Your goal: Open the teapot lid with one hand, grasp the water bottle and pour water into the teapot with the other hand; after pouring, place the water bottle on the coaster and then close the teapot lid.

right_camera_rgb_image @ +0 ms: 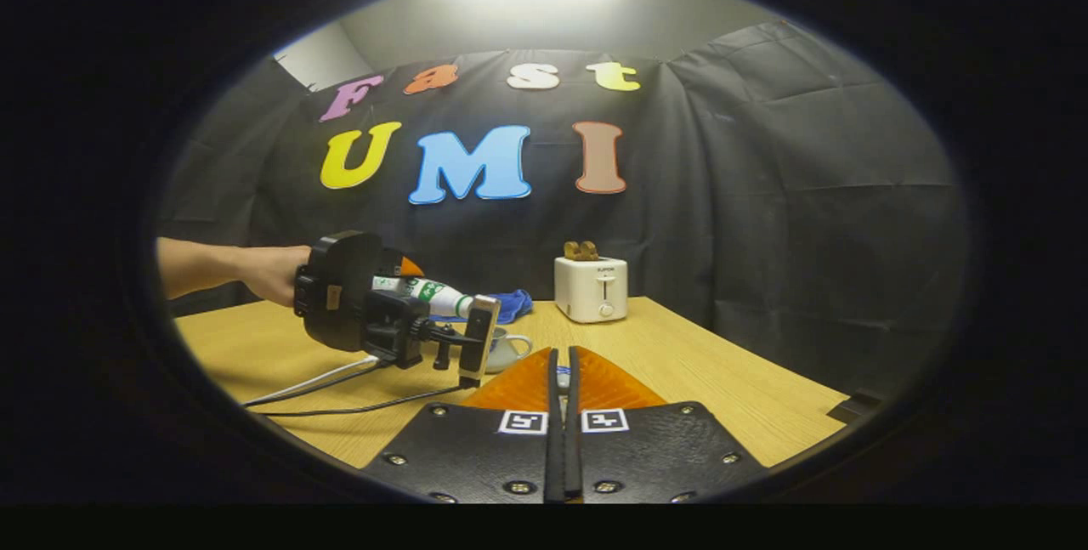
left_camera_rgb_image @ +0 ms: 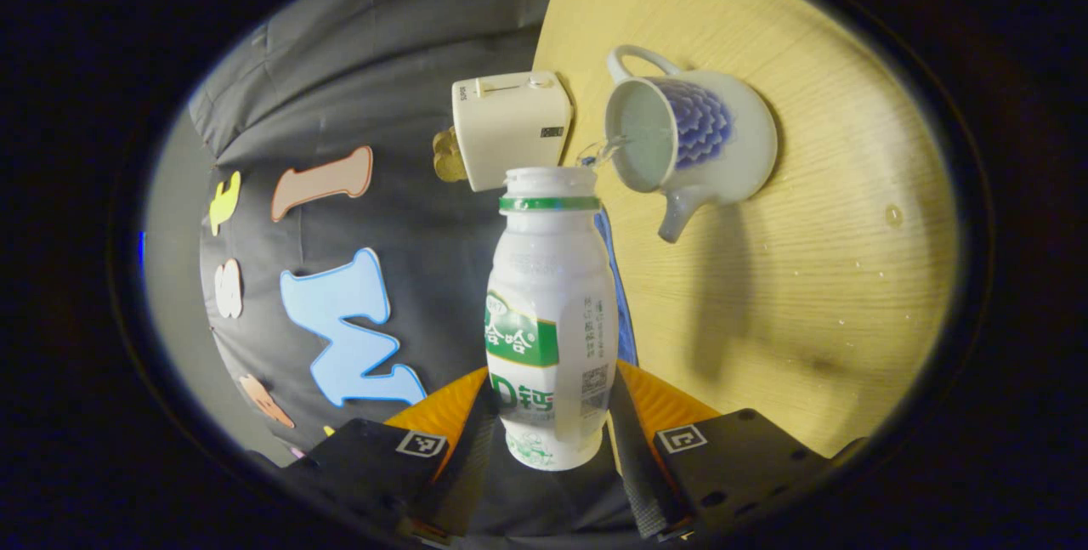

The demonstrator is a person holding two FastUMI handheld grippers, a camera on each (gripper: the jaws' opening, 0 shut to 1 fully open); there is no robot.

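Left gripper view: left hand-held gripper [left_camera_rgb_image: 551, 414] clamps the water bottle [left_camera_rgb_image: 551, 320] low on its body, a finger pressed on each side. Bottle is uncapped, with a green ring under its open mouth, which is tipped toward the teapot [left_camera_rgb_image: 697, 142]. A thin stream of water runs from the bottle mouth over the teapot rim. Teapot is white with a blue pattern, lid off, pale water visible inside; handle and spout stick out on opposite sides. It stands on the wooden tabletop [left_camera_rgb_image: 833, 278]. Cream toaster [left_camera_rgb_image: 510, 127] is just beside the teapot, on the side nearer the booth wall, with toast [left_camera_rgb_image: 448, 161] poking out of its top. Blue cloth [left_camera_rgb_image: 618, 278] peeks out behind the bottle, close to the teapot's spout. A few water drops on the tabletop, apart from the teapot.

Right gripper view: a person's hand [right_camera_rgb_image: 274, 275] holds the left hand-held gripper, bottle tilted down over the teapot [right_camera_rgb_image: 507, 350], which is mostly hidden by the rig. Cables trail from the rig across the tabletop. Blue cloth just behind the teapot, toaster farther to its right. Right hand-held gripper [right_camera_rgb_image: 562, 380] is clenched, fingers nearly touching; a small bit of something shows in the slit between them, cannot tell what.
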